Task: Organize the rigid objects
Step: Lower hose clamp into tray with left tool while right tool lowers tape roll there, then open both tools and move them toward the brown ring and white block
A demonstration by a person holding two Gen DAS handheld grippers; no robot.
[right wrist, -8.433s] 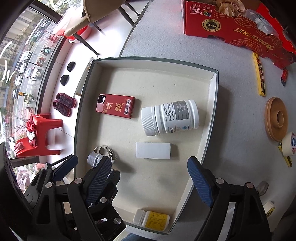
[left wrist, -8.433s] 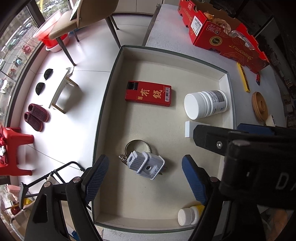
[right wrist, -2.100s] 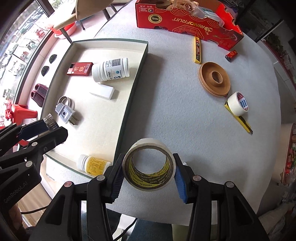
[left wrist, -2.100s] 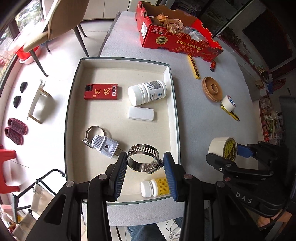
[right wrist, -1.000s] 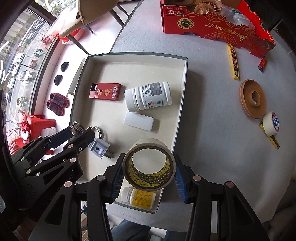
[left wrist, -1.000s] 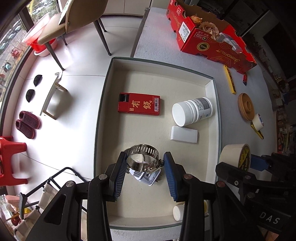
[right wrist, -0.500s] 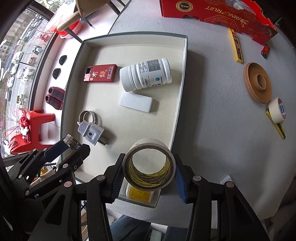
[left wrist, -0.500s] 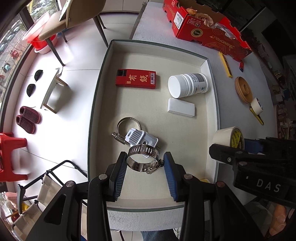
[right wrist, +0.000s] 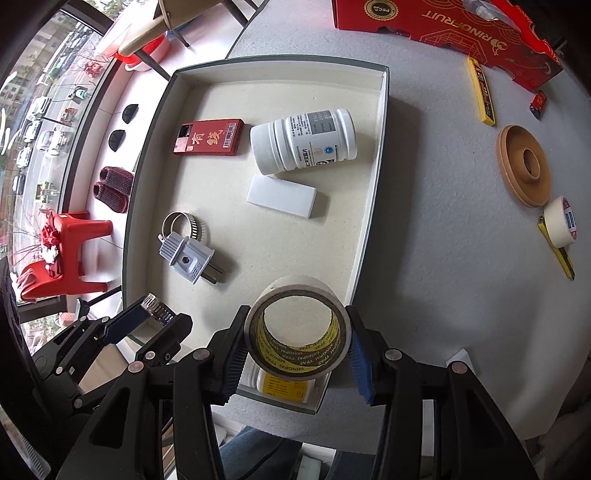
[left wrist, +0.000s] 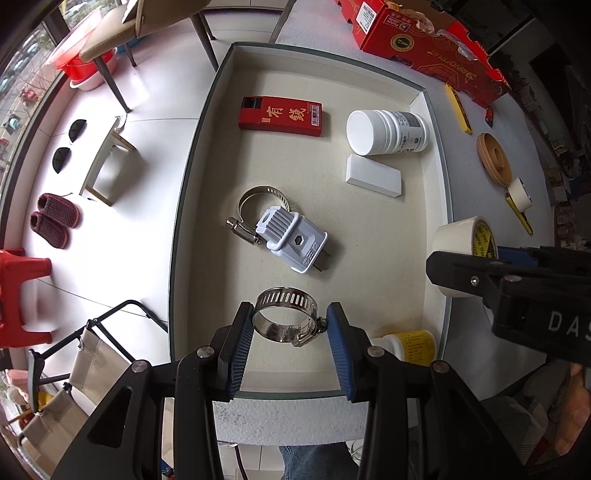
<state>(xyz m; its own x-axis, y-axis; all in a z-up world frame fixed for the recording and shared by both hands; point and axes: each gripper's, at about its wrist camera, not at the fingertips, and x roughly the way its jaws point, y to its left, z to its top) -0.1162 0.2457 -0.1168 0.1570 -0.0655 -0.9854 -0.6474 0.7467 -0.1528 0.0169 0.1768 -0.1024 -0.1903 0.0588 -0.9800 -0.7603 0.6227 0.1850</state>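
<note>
Both tools loaded, above tray (left wrist: 192, 155)

Steel hose clamp (left wrist: 286, 317), tape roll (right wrist: 297, 328), both held above tray (left wrist: 192, 155).

In the tray (left wrist: 192, 155), a plug (left wrist: 291, 240) lies on a clamp (left wrist: 251, 197).

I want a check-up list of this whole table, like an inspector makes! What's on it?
Surface: grey table bearing a shallow tray.
Job's things: in the tray, red box, white bottle, white block, grey plug lying on a hose clamp, yellow-label bottle.
Clutter: wooden ring, small tape roll, yellow cutter, red carton.
Grippers: left gripper shut on a second hose clamp; right gripper shut on a tape roll.
Cables: nothing seen.
Surroundings: red stool, slippers, chair.
</note>
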